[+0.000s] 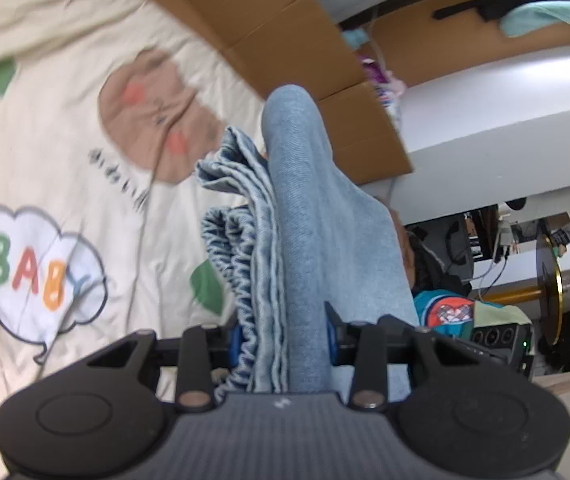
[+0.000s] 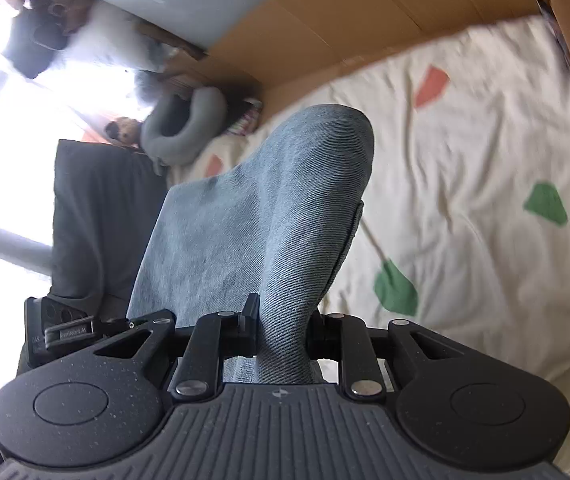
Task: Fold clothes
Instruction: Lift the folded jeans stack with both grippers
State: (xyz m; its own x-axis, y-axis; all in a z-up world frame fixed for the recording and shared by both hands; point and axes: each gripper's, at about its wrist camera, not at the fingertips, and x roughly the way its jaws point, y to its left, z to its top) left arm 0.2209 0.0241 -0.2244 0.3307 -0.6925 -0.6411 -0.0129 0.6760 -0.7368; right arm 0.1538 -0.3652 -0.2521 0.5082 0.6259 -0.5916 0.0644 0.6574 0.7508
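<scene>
Left tongs (image 1: 285, 344) sit right under the lens in the left wrist view, clamped on a thick bunch of the denim garment (image 1: 305, 220), elastic waistband ruffles and several layers all squeezed between the pads. Jeans hang off the tongs above the cream quilt (image 1: 65, 160) with its BABY cloud. Risk, I'd say: that many layers in one bite means an inner one can slide out and wreck the fold. Cardboard sheet (image 1: 285, 40) stands along the bed's far edge, close enough to snag a swinging leg.

Right wrist view: right tongs (image 2: 281, 332) are pinched narrow on a thinner fold of the same denim, also lifted clear of the quilt. Uneven pull between the two sides would twist the fabric. Grey pillow (image 2: 185, 128) and a dark cushion (image 2: 101, 220) crowd that side.
</scene>
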